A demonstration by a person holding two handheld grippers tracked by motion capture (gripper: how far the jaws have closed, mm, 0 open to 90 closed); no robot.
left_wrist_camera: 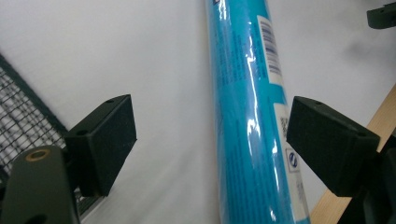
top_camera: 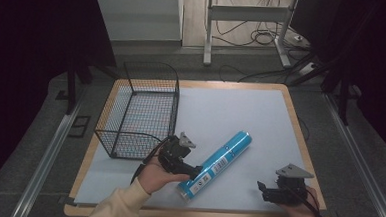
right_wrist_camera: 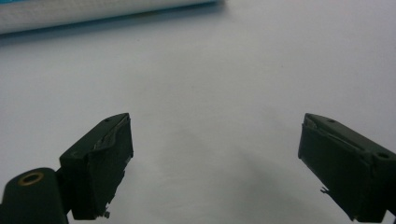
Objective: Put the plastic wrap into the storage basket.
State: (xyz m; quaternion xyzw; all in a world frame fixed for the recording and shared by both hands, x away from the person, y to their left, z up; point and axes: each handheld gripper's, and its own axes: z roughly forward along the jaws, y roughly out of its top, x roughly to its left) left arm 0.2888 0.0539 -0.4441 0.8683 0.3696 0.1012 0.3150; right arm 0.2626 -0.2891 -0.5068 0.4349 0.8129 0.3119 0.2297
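While wide open, left gripper (left_wrist_camera: 210,144) straddles tube (left_wrist_camera: 250,121).

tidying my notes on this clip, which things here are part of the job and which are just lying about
Likely part of the job:
- blue tube, lying between the open left claw jaws
- wire basket, near the tube
- right claw, open, holding nothing

Lying about:
- cables on the floor
- metal stand legs

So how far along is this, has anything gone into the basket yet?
Nothing looks done: the wire basket looks empty. In hand: the left tongs stand open around the blue tube lying on the table, not yet clamped. The right tongs wait open. Gripping and moving the tube remain, presumably.
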